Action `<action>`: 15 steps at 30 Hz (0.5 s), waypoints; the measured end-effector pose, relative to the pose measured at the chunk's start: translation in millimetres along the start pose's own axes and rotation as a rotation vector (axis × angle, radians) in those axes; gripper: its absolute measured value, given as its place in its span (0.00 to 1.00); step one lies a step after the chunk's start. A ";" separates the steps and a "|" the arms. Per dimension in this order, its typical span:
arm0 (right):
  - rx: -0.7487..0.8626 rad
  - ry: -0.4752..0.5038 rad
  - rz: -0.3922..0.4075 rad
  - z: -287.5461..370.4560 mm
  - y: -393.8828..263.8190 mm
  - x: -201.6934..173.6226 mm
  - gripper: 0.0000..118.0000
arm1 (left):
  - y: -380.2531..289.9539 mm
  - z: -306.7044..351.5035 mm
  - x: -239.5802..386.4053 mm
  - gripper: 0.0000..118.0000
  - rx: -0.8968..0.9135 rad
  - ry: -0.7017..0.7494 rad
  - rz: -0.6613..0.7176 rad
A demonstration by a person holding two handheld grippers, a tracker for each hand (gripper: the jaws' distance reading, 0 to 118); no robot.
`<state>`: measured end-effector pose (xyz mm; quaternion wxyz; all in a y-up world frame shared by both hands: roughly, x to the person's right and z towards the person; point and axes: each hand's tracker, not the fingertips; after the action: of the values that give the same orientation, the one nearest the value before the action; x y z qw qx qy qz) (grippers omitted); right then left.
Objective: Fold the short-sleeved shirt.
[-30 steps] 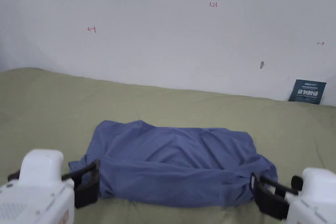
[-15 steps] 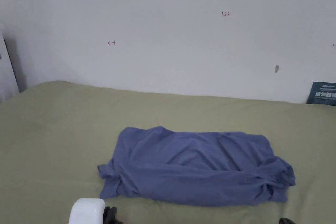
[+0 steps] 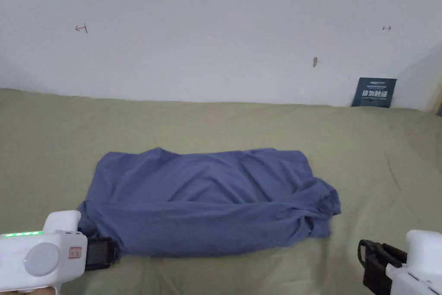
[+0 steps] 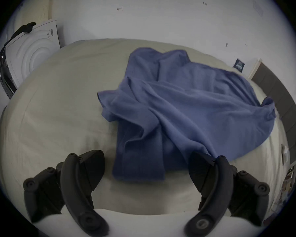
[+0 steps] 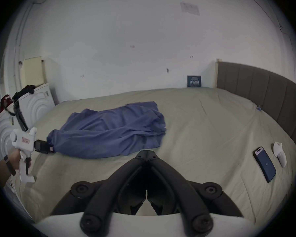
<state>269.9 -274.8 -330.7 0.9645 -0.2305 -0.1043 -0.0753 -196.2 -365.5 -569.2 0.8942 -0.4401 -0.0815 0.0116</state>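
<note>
Two fingers (image 4: pixel 96 169) spread, shirt (image 4: pixel 178 112) lying between

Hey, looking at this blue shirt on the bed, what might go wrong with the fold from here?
1. The shirt lies bunched and wrinkled on the bed, so another fold would likely lock creases in.
2. The left tool is open at the shirt's end where layers overlap; it may catch one layer alone.
3. The right tool is shut and apart from the cloth; a lift by the left alone would drag the shirt askew.
</note>
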 end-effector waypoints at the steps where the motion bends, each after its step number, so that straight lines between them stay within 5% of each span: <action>1: -0.010 0.013 -0.007 -12.3 4.7 5.8 0.01 | -1.2 0.6 1.8 0.87 -0.014 0.036 -0.017; 3: -0.059 0.020 -0.042 -34.7 14.2 12.0 0.01 | 3.3 9.3 -1.6 0.67 0.011 0.017 -0.018; 4: -0.072 0.067 -0.048 -48.0 18.1 14.3 0.01 | 6.0 15.4 -7.3 0.45 0.040 0.018 -0.014; 5: -0.111 0.083 -0.061 -62.7 22.8 15.0 0.06 | 7.7 21.1 -12.8 0.06 0.070 0.016 -0.003; 6: -0.153 0.069 -0.038 -78.7 27.8 14.3 0.18 | 9.6 23.6 -19.6 0.07 0.092 -0.093 0.022; 8: -0.247 0.099 -0.027 -113.1 34.9 14.7 0.63 | 11.5 29.7 -17.5 0.07 0.093 -0.075 0.012; 9: -0.305 0.106 -0.015 -131.3 37.6 12.1 0.70 | 11.7 33.4 -15.2 0.07 0.075 -0.057 -0.028; 15: -0.377 0.073 0.006 -200.4 40.7 -6.0 0.68 | 12.9 40.1 3.2 0.07 0.091 -0.034 -0.058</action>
<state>305.3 -330.5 -524.2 0.9076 -0.4046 -0.0525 -0.0990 -198.7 -325.8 -554.9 0.9118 -0.3960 -0.1088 -0.0029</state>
